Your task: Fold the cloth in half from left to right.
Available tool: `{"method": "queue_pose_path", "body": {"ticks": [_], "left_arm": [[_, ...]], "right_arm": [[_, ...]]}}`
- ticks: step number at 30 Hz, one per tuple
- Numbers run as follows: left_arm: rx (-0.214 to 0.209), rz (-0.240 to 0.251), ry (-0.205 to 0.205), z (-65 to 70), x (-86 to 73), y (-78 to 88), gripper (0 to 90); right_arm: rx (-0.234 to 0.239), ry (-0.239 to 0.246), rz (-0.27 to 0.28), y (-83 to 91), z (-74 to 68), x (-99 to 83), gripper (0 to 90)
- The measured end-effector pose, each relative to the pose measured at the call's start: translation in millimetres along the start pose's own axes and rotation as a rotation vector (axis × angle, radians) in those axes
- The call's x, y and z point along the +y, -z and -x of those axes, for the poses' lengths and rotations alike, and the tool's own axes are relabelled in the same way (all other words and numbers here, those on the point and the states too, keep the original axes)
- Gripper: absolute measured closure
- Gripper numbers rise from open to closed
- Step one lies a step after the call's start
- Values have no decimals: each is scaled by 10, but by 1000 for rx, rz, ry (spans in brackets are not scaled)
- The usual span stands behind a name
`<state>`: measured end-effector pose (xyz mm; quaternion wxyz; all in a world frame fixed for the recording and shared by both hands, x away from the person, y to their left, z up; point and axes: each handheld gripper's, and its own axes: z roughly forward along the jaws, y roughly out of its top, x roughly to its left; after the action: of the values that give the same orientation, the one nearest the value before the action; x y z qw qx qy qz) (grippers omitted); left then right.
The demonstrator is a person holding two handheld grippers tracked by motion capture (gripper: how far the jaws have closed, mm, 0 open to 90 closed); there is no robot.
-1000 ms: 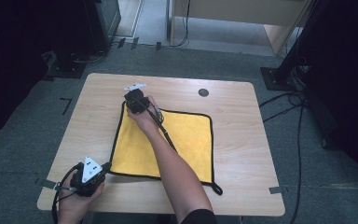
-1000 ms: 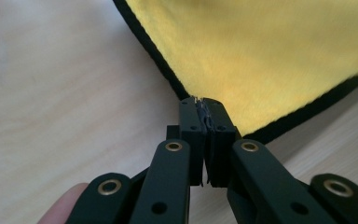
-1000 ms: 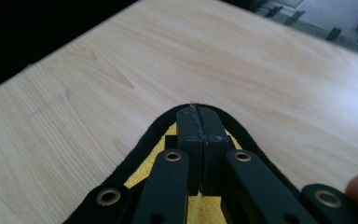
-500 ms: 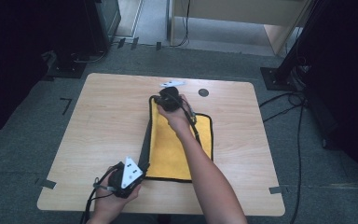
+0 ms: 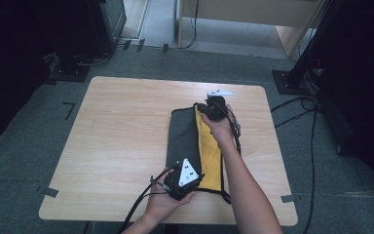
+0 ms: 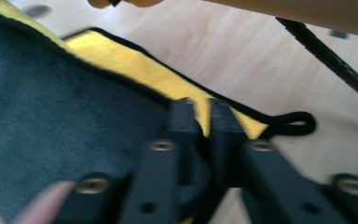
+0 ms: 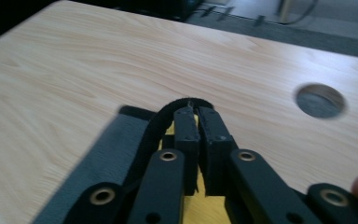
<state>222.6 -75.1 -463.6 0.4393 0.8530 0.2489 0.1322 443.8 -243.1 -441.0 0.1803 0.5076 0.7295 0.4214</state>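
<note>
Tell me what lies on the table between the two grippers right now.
The folded cloth spans the stretch: its dark underside turned over the yellow face, running from the right gripper at the far corner to the left gripper at the near edge, in the high view.

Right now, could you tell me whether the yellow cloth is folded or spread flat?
Folded: the cloth lies doubled, its dark underside turned over most of the yellow.

light: even, soft overhead | room edges dark | gripper views motion-blurred, perhaps slightly defocused
</note>
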Motion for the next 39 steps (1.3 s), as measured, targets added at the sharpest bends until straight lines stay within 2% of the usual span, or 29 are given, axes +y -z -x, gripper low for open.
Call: {"method": "queue_pose_path", "body": {"ticks": [2, 4, 6, 8, 14, 18, 20, 22, 25, 27, 30, 33, 36, 39], "left_arm": [[-16, 15, -2, -4, -40, 33, 653], [-22, 24, 5, -53, -89, 100, 601], [-20, 26, 14, -136, -152, 178, 576], [-1, 23, 24, -227, -237, 244, 570], [39, -15, 93, -475, -548, 356, 556], [60, -48, 89, -532, -743, 394, 547], [78, -59, 92, -539, -781, 397, 546], [104, -82, 87, -535, -805, 382, 555], [101, -109, 51, -501, -830, 356, 566], [95, -122, 37, -483, -842, 345, 568], [85, -131, 39, -471, -876, 329, 564], [99, -128, 19, -442, -890, 329, 563], [108, -125, 17, -434, -894, 329, 568], [108, -121, 10, -428, -897, 335, 612]], "right_arm": [[-44, -31, 1, 38, 113, -81, 797], [-67, -59, 5, 80, 240, -140, 767], [-85, -87, 1, 124, 337, -180, 758], [-91, -92, 4, 159, 405, -205, 747], [-83, -103, -15, 153, 458, -254, 711], [-96, -77, -62, 52, 451, -306, 707], [-100, -87, -77, -6, 452, -332, 742], [-131, -93, -89, -62, 448, -364, 769], [-109, -139, -103, -152, 459, -414, 773], [-112, -141, -116, -207, 447, -442, 762], [-115, -150, -137, -278, 431, -487, 731], [-123, -167, -134, -319, 425, -541, 730], [-144, -167, -113, -312, 404, -576, 783], [-165, -140, -110, -290, 381, -576, 840]]}}
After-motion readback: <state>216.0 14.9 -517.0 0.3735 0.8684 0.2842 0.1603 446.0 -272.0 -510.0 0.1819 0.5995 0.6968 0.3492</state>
